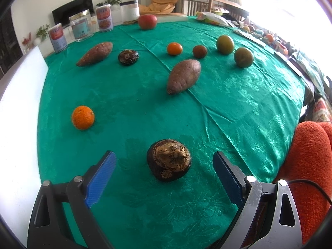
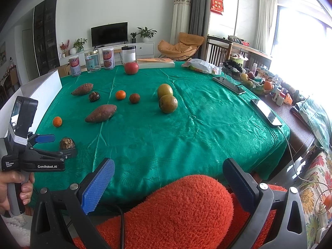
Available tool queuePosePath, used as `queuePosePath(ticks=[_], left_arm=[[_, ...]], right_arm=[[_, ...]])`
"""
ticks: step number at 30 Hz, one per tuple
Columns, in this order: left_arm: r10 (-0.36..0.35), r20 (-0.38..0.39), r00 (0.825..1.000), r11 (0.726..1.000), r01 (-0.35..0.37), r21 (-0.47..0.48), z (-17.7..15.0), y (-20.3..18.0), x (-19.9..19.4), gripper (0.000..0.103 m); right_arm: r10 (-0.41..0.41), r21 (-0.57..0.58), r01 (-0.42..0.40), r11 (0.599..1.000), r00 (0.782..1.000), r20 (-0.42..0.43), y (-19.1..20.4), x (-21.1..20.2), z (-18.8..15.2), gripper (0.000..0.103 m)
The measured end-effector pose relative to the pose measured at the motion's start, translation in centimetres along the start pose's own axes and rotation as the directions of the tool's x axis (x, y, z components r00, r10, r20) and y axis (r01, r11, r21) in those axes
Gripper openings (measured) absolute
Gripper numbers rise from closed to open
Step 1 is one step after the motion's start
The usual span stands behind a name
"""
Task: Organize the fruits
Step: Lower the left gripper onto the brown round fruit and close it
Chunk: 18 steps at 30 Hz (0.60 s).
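A shiny green cloth (image 2: 186, 128) covers the worktop, scattered with fruit; a TV (image 2: 109, 34) sits behind. The left tongs (image 1: 164, 166) gape wide around a brown fruit (image 1: 169, 159), untouched. The right tongs (image 2: 169, 178) hang open, empty, over an orange cushion (image 2: 176, 211).

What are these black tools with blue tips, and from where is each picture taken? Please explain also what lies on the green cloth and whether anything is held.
No robot is here. A person carries one hand-held gripper in each hand, each with a camera looking along its two blue-padded fingers.

The left view shows the open left hand-held gripper low over the green tablecloth, its fingers either side of a dark brown round fruit without touching it. The right view shows the open right hand-held gripper empty above an orange fuzzy cushion.

Also on the cloth: two brown sweet potatoes, small oranges, two greenish round fruits and a red apple.

Nothing is held.
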<state>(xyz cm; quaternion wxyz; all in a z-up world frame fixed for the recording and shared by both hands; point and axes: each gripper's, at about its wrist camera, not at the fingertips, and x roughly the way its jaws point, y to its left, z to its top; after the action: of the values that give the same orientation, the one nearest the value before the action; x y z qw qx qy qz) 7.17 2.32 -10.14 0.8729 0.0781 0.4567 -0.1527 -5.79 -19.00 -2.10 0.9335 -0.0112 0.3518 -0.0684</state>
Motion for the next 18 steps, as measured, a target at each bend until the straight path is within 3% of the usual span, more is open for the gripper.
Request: queuePosePath(ticks=[4,5,6,7,11,12,13,14,18], left_arm=[[0.025,0.011,1.0,1.0,-0.025,0.003,-0.11,0.03,-0.09,0.09],[0.031,0.012,0.999,0.999,-0.032,0.007,-0.15,0.01,-0.08,0.084],[0.033,0.006,0.999,0.999,-0.033,0.01,-0.19,0.01,0.03,0.07],[0.025,-0.007,1.0,1.0,-0.025,0.01,-0.23,0.04,0.27,0.062],[0.001,-0.026,1.0,1.0,-0.001,-0.002,-0.33,0.17,0.63,0.062],[-0.002,-0.026,1.0,1.0,0.002,-0.004,-0.32,0.17,0.62,0.059],[-0.007,-0.024,1.0,1.0,0.007,-0.002,-0.31,0.07,0.56,0.049],[-0.013,-0.023,1.0,1.0,0.013,0.002,-0.25,0.0,0.5,0.044],[-0.033,-0.02,0.999,0.999,0.033,-0.014,-0.25,-0.02,0.45,0.044]], right_arm=[[0.0,0.001,0.0,1.0,1.0,-0.003,0.0,-0.01,-0.09,0.103],[0.0,0.0,0.0,1.0,1.0,-0.002,-0.01,-0.01,-0.09,0.103],[0.0,-0.001,0.0,1.0,1.0,-0.003,-0.01,-0.02,-0.14,0.103],[0.001,-0.002,-0.001,1.0,1.0,-0.003,0.02,-0.01,-0.17,0.103],[0.001,-0.01,-0.001,1.0,1.0,-0.005,0.1,0.05,-0.17,0.103],[0.001,-0.01,-0.001,1.0,1.0,-0.005,0.1,0.04,-0.16,0.103],[0.001,-0.01,-0.001,1.0,1.0,-0.005,0.09,0.04,-0.17,0.103],[0.002,-0.008,-0.002,1.0,1.0,-0.006,0.06,0.07,-0.12,0.103],[0.044,-0.004,-0.044,0.999,0.999,-0.019,-0.34,0.53,0.78,0.103]])
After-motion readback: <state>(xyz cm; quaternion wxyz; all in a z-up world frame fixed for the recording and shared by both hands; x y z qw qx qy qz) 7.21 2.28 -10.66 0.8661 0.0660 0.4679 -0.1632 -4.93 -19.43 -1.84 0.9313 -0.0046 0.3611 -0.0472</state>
